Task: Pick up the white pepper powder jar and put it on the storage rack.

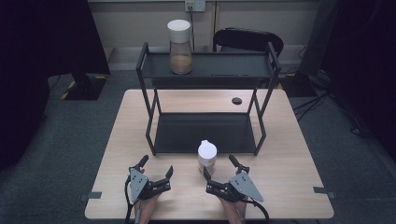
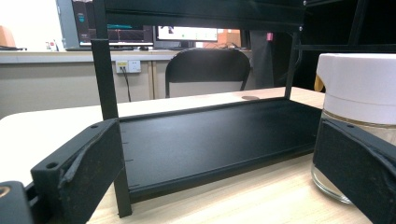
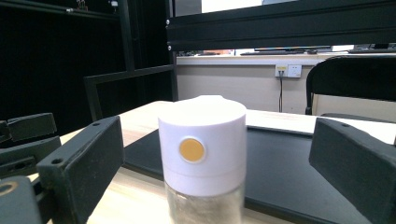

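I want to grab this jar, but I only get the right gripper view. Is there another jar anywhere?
Observer: Yes, a second jar stands at the left end of the rack's top shelf, with brown stuff in its lower part.
Operator: Where's my other gripper?
Observer: The left gripper is low over the table, left of the near jar. Its fingers are open and hold nothing.
Operator: Is anything else on the table?
Observer: A small dark round spot behind the rack, near its back right leg.
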A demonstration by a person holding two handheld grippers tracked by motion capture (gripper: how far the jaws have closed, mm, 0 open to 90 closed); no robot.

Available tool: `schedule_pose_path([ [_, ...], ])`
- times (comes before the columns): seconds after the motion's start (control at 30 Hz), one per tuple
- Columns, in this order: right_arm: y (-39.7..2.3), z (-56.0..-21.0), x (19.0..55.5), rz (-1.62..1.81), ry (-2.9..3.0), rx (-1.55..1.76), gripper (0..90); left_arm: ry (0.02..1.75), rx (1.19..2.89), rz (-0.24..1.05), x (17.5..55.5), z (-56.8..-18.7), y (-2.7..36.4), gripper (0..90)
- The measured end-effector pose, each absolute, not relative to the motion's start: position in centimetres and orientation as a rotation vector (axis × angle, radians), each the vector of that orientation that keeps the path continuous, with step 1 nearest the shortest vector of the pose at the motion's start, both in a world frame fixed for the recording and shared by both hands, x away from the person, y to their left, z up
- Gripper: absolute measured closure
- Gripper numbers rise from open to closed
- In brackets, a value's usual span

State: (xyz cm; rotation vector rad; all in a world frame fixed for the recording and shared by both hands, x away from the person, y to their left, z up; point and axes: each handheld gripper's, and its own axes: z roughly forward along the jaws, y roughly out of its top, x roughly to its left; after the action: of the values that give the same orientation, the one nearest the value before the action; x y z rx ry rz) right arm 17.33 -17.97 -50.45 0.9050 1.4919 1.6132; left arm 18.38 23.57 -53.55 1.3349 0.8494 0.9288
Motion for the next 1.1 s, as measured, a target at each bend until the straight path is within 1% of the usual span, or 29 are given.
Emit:
schedule_pose_path([
  [0.27, -16.6, -49.3, 18.5, 1.573, 1.535, 0.897, 2.9, 0.849, 1.335, 0.929, 18.4, -53.6, 23.6, 1.0],
  [0.53, -15.3, -49.1, 19.6, 1.542, 1.564, 0.936, 4.6, 0.849, 1.335, 0.929, 18.4, -53.6, 23.6, 1.1],
  [0.57, -15.3, -49.1, 19.7, 1.539, 1.569, 0.94, 5.2, 0.849, 1.335, 0.929, 18.4, -53.6, 23.6, 1.1],
  [0.6, -15.1, -49.1, 20.1, 1.533, 1.584, 0.95, 7.9, 0.85, 1.335, 0.929, 18.4, -53.6, 23.6, 1.1],
  [0.63, -15.1, -49.1, 20.1, 1.533, 1.584, 0.95, 7.9, 0.849, 1.335, 0.929, 18.4, -53.6, 23.6, 1.1],
  [0.8, -14.8, -49.0, 21.0, 1.501, 1.634, 0.994, 14.1, 0.85, 1.335, 0.929, 18.4, -53.6, 23.6, 1.2],
  [0.9, -14.5, -49.0, 21.0, 1.49, 1.636, 1.017, 14.2, 0.849, 1.335, 0.929, 18.4, -53.6, 23.6, 1.2],
  [1.1, -14.2, -49.0, 21.1, 1.473, 1.638, 1.035, 17.7, 0.849, 1.335, 0.929, 18.4, -53.6, 23.6, 1.2],
])
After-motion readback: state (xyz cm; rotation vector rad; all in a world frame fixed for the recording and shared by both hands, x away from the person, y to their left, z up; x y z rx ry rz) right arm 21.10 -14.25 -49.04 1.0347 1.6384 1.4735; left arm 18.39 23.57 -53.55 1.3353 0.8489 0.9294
